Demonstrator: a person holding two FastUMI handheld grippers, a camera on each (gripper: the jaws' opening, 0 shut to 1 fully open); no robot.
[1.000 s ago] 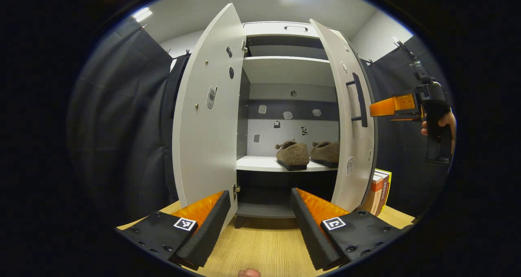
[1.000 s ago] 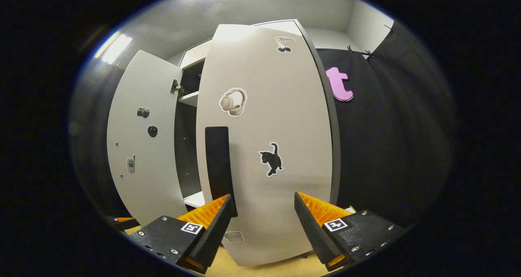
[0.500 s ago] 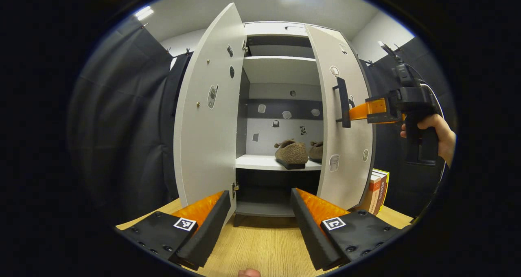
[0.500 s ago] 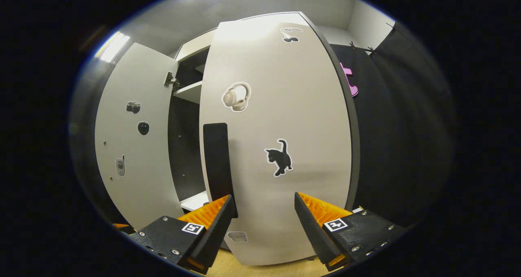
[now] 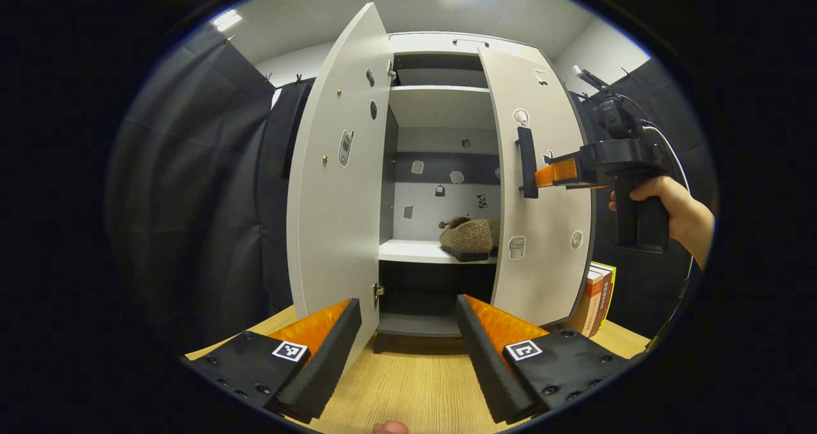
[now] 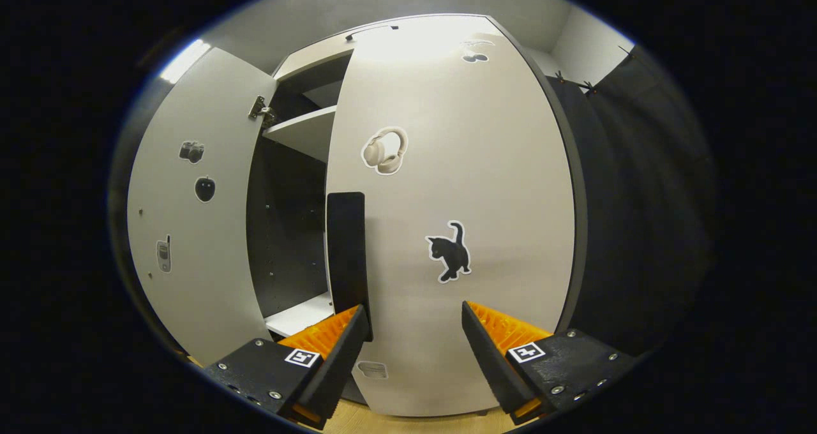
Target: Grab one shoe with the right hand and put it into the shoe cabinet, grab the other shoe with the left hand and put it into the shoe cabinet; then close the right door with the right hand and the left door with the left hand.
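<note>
The white shoe cabinet (image 5: 440, 41) stands on the wooden table. On its middle shelf sits a brown fuzzy shoe (image 5: 464, 236); the second shoe (image 5: 494, 231) peeks out behind the right door (image 5: 549, 230). That door is partly swung in. My right gripper (image 5: 539, 175), held by a hand (image 5: 664, 204), touches the door face beside the black handle (image 5: 526, 163). In the right gripper view my right gripper (image 6: 413, 316) is open, close against the right door (image 6: 472, 185), its left finger by the handle (image 6: 346, 255). The left door (image 5: 332, 185) stands wide open. My left gripper (image 5: 408, 313) hangs open above the table, empty.
Several books (image 5: 597, 297) stand upright just right of the cabinet. The wooden table (image 5: 415, 383) stretches in front of it. Black cloth walls close in on both sides. The left door (image 6: 185, 230) juts out toward me.
The right door has swung further toward shut with my right gripper against it, hiding more of the second shoe. My left gripper has barely moved.
</note>
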